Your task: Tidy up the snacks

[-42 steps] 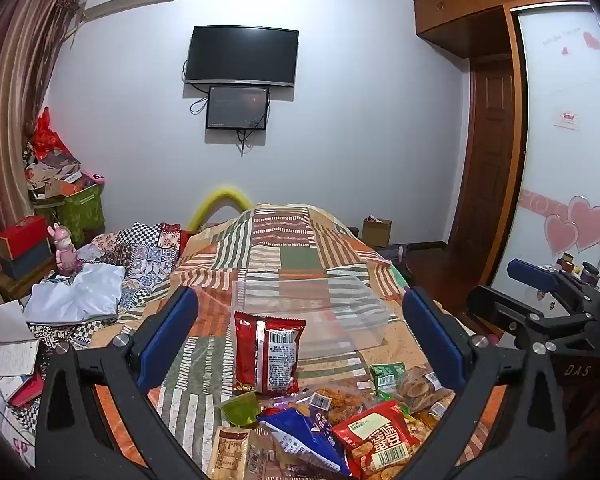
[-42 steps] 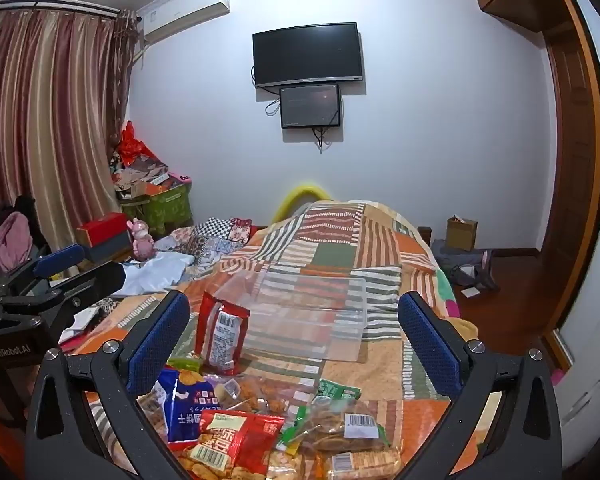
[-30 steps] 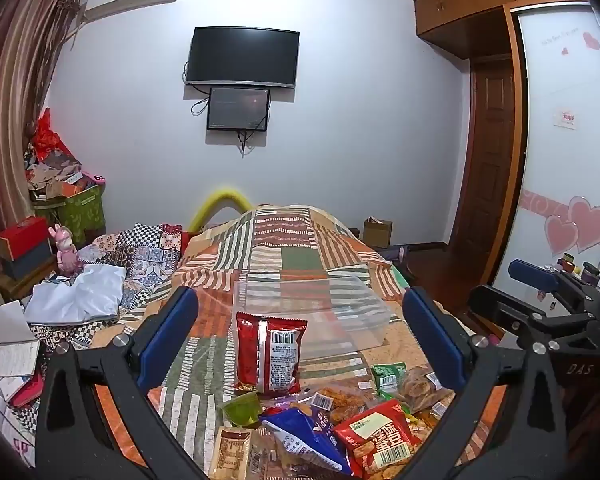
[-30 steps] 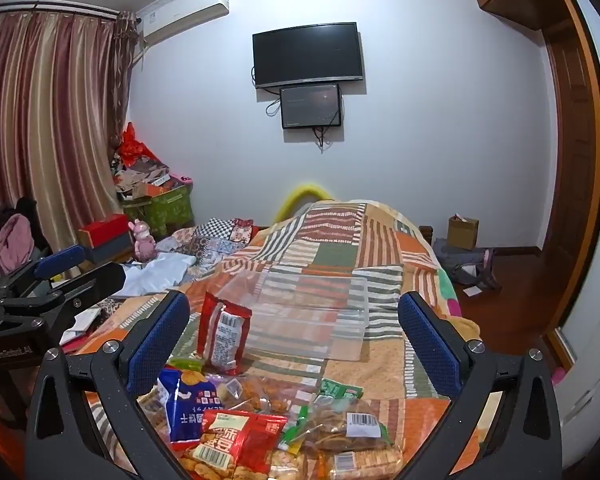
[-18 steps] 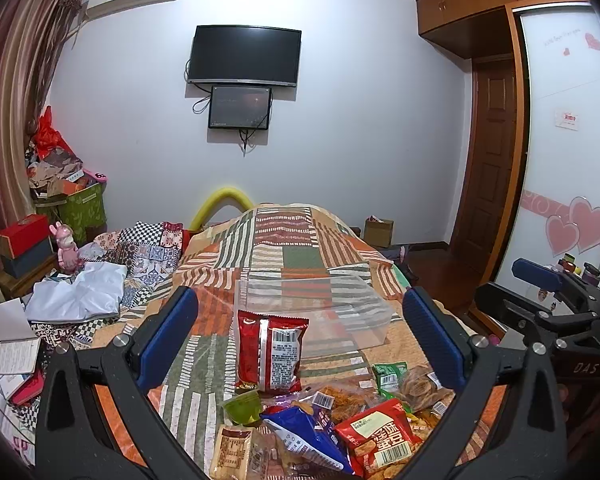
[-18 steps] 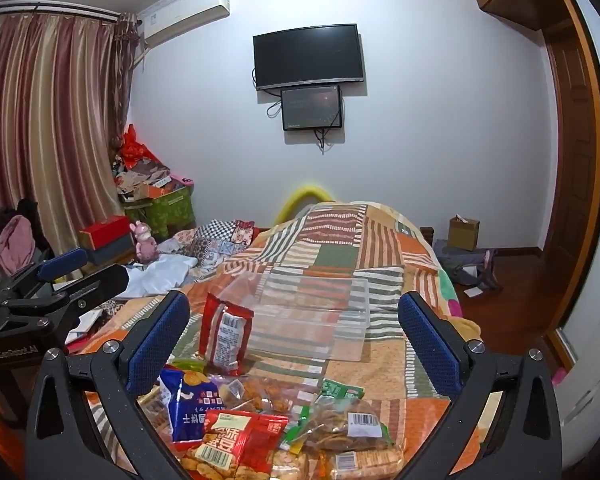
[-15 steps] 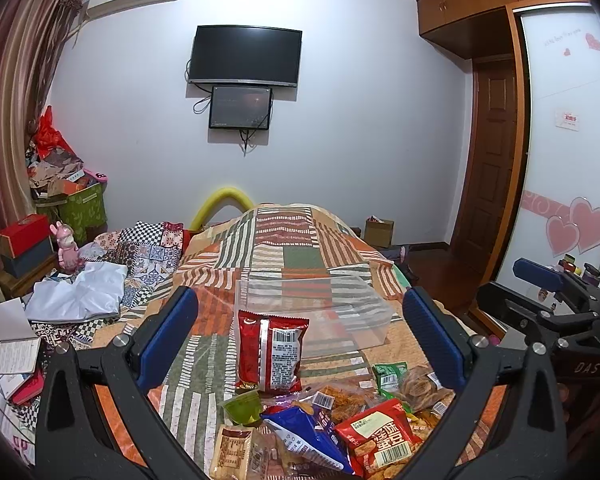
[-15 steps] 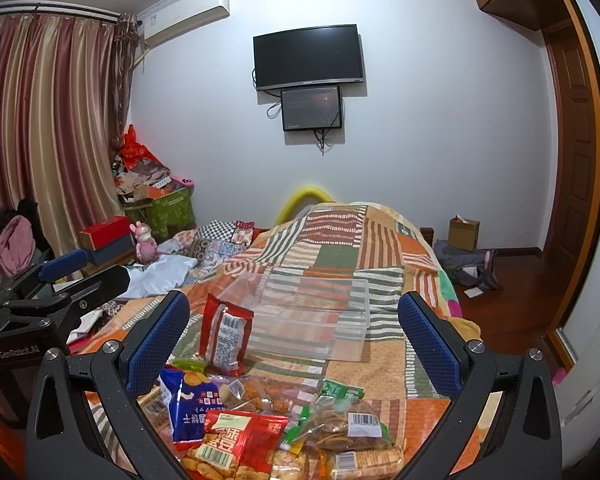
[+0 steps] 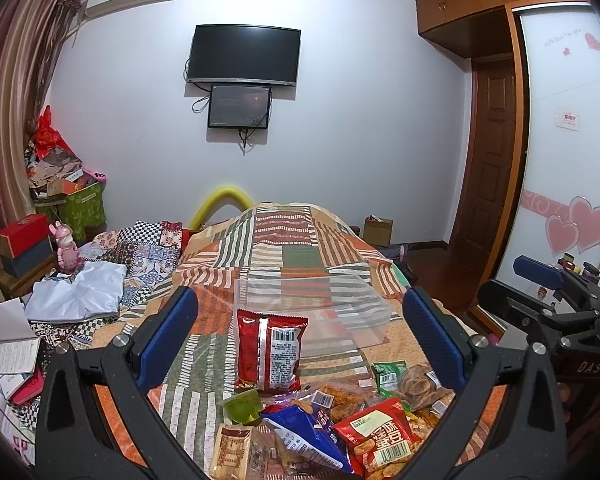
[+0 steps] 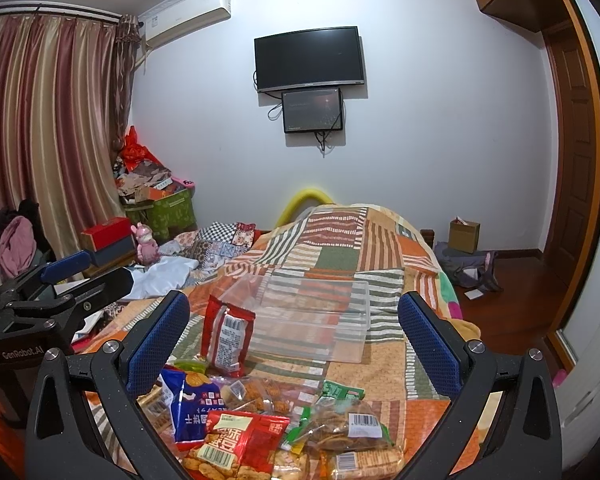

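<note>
A clear plastic box [image 9: 320,312] stands open on the patchwork bedspread, also in the right wrist view [image 10: 312,320]. A red snack bag [image 9: 270,354] leans upright against its near left side [image 10: 226,334]. A pile of snack packs lies in front: a blue bag [image 9: 308,438] [image 10: 194,404], a red bag [image 9: 380,440] [image 10: 240,444], a green cup [image 9: 242,404], clear cracker packs [image 10: 348,428]. My left gripper [image 9: 300,328] is open and empty above the pile. My right gripper [image 10: 294,328] is open and empty too.
The bed [image 9: 284,240] runs away from me toward a white wall with a TV [image 9: 244,54]. Clothes and books [image 9: 76,292] lie on the left side. Boxes [image 10: 108,240] stand by the curtain. A wardrobe [image 9: 568,160] and a door are at the right.
Both views have shifted very slightly; the snacks, the box and both open grippers stay as they were.
</note>
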`<state>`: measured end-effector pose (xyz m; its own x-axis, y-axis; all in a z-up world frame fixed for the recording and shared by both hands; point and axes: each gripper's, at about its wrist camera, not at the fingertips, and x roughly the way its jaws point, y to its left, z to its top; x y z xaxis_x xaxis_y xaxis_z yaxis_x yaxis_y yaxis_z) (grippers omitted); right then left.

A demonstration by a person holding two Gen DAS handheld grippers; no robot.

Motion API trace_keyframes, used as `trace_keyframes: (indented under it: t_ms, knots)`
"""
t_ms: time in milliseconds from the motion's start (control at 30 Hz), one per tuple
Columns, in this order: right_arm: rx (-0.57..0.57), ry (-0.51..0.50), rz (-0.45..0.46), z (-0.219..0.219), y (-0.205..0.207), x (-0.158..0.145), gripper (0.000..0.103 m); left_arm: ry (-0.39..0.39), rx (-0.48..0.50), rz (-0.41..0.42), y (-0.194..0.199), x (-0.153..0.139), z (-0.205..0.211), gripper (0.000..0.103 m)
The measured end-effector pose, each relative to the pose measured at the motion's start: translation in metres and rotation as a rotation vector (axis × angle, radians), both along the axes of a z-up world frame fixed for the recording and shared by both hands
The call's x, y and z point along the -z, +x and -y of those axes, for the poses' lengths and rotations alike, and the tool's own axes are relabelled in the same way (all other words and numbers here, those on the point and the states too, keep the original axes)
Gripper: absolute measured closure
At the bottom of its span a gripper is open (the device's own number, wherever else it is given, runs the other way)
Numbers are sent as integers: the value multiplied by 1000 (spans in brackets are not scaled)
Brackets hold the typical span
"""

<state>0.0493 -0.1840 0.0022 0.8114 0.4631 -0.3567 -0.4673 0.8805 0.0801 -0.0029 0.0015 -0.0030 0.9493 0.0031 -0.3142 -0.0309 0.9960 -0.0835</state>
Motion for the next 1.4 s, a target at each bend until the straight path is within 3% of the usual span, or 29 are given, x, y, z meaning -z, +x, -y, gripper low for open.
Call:
trace_keyframes:
  t_ms: [1400]
  knots:
    - [0,4,6,1,-2,-4,0,2,6,-5,4,3,7,0]
